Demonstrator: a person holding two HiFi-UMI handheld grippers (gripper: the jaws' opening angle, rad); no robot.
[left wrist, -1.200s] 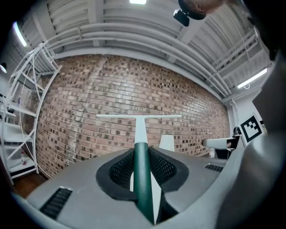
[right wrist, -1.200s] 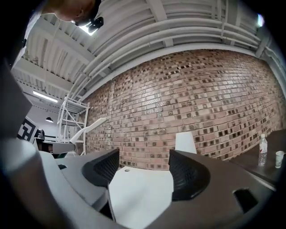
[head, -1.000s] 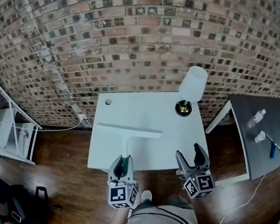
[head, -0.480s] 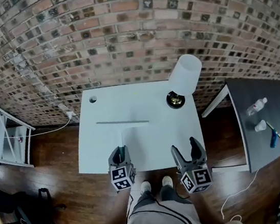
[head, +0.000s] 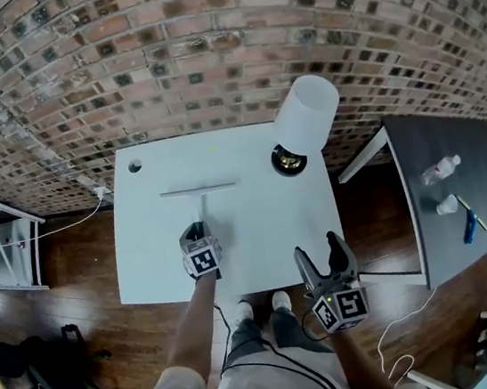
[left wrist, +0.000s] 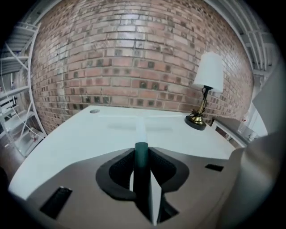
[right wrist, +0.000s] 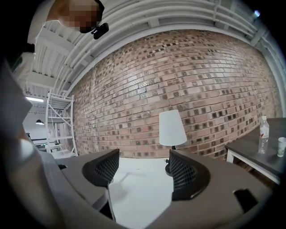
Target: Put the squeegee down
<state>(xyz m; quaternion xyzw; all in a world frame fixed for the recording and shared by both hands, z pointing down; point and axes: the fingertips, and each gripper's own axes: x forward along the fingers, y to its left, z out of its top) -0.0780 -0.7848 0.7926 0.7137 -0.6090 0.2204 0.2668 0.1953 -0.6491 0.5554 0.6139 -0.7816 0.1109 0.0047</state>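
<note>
The squeegee (head: 199, 189) is pale and T-shaped, with its blade across the white table (head: 265, 222) and its handle pointing back toward me. My left gripper (head: 197, 232) is over the table, shut on the dark green end of the handle (left wrist: 141, 154). In the left gripper view the pale shaft runs ahead to the blade (left wrist: 134, 127), low over the tabletop; I cannot tell whether it touches. My right gripper (head: 326, 259) hangs off the table's near right edge, open with nothing between its jaws (right wrist: 143, 167).
A white-shaded lamp (head: 306, 115) with a brass base (head: 287, 161) stands at the table's far right. A round hole (head: 134, 167) is at the far left corner. A dark side table (head: 464, 167) on the right carries a bottle (head: 439, 170), a cup and a pen. A brick wall is behind.
My left gripper has gone forward and down over the table with the squeegee, which now sits low near the far side. The right gripper has shifted slightly.
</note>
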